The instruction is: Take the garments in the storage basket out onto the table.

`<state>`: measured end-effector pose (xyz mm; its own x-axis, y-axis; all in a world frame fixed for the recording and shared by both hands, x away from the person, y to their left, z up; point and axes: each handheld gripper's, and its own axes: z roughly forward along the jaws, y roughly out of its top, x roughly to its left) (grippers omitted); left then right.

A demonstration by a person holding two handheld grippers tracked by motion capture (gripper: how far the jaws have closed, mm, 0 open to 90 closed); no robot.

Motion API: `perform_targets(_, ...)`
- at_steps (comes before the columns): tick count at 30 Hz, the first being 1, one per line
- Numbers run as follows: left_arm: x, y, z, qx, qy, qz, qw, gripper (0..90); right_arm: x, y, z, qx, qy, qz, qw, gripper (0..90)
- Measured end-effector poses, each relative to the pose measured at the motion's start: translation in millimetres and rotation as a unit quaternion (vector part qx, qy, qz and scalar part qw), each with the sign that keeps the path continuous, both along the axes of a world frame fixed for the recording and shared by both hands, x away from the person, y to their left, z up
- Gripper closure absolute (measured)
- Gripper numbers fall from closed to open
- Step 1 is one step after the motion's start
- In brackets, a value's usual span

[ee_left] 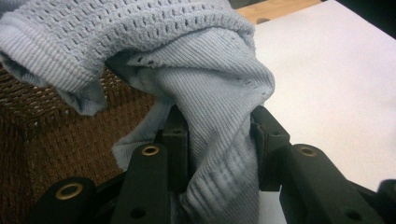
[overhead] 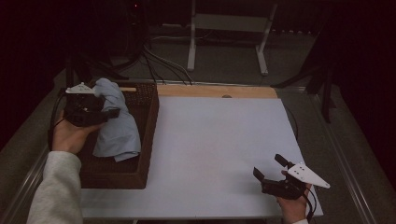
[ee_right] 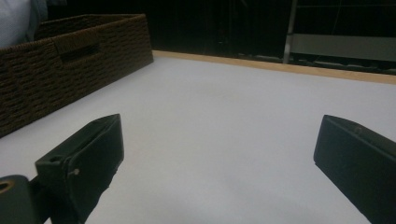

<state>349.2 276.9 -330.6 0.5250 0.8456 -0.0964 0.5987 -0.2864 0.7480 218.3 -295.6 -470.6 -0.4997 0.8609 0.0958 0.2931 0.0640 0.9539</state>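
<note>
A: Above the basket (overhead: 140, 140), the left claw (overhead: 114, 113) pinches a bunched blue cloth (overhead: 116, 126); the right claw (overhead: 268, 169) gapes empty over the tabletop (overhead: 215, 140).

B: Thin grip; a snag on the wicker could tug it loose.

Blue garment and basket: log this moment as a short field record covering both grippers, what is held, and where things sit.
left gripper: shut on the light blue knit garment, a bunched fold pinched between its jaws
garment position: lifted at the grip, the rest draping into the brown wicker basket
basket: at the left edge of the white table
right gripper: open, nothing between the jaws, low over the table's near right corner
right hand: holds its gripper apart from basket and garment
</note>
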Motion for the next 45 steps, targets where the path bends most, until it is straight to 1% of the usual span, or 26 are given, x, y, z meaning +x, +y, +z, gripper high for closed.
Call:
perform_targets(10,-1.1,-3.3,7.0,-0.003,-0.006,-0.009,0.9999,65.0,0.2,0.4,-0.2,-0.001,-0.001,0.001,1.0000,1.9)
perform_targets(22,-0.8,-15.5,17.0,-0.005,-0.013,-0.031,0.9994,65.1,0.2,0.3,-0.1,0.001,0.000,0.000,1.0000,1.9)
perform_targets(37,3.0,-31.6,19.8,-0.003,-0.014,-0.051,0.9986,65.2,-0.1,-0.1,0.4,0.002,-0.001,-0.001,1.0000,1.9)
perform_targets(45,5.3,-39.5,20.3,-0.003,-0.014,-0.057,0.9983,65.2,0.0,-0.4,0.4,0.002,-0.002,-0.001,1.0000,1.9)
